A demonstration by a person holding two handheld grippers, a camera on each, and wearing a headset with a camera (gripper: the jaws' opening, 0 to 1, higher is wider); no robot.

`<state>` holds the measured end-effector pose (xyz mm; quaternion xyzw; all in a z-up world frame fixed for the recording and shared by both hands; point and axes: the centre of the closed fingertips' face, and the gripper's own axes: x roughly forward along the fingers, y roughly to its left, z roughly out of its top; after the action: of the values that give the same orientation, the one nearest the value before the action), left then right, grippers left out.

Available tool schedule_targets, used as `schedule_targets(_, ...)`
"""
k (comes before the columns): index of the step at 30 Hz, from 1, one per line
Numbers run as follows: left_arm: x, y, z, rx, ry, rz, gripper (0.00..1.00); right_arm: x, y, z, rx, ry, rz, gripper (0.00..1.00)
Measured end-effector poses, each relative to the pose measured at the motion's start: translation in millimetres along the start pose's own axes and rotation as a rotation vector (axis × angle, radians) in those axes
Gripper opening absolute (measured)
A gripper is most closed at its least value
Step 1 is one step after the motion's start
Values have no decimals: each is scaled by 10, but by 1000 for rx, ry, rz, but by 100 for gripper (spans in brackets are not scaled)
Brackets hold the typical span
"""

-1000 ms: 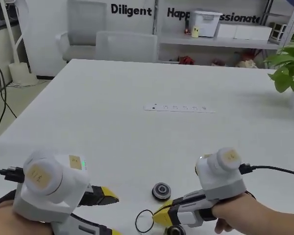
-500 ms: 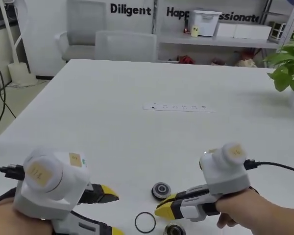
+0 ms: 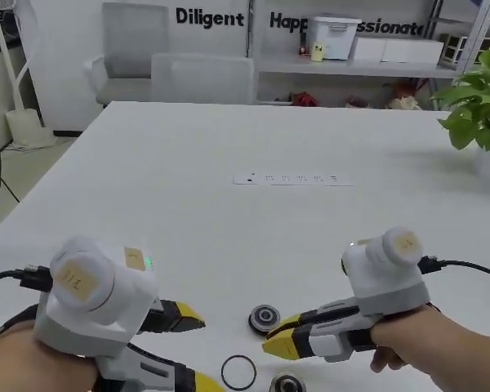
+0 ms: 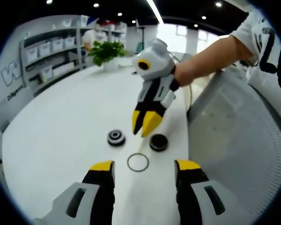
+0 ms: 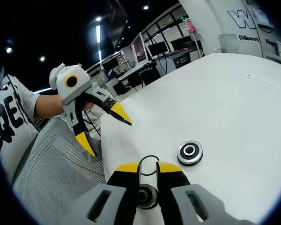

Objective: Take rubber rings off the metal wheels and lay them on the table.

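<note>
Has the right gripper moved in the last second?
Yes. The right gripper has drawn away from the rubber ring, toward the farther metal wheel.

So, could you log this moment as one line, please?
left tongs open, empty | right tongs shut, empty | rubber ring flat on table | far metal wheel and near metal wheel beside it

"Diligent" (image 3: pixel 205 16) is read in white letters on the dark band of the back wall (image 3: pixel 65 49) in the head view. "Happ" (image 3: pixel 287 21) and "ssionate" (image 3: pixel 389 28) are read beside it, with the middle hidden by a storage box (image 3: pixel 333 39). "Diligent" (image 5: pixel 249 37) is repeated in the right gripper view under a large "W" (image 5: pixel 239 18). Letters on a shirt (image 5: pixel 9 119) are cut off, unreadable.
</note>
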<state>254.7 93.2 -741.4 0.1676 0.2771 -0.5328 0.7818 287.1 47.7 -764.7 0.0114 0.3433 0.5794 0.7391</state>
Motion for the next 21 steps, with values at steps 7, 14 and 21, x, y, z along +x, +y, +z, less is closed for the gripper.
schedule_targets(7, 44, -6, 54, 14, 0, -9, 52, -114, -12, 2, 3, -12, -6, 11)
schedule_targets(14, 93, -28, 88, 23, 7, -20, 52, -216, -36, -17, 10, -25, -14, 12)
schedule_targets(21, 148, -41, 124, 28, 13, -30, 52, -309, -51, -68, 22, -32, -20, 12)
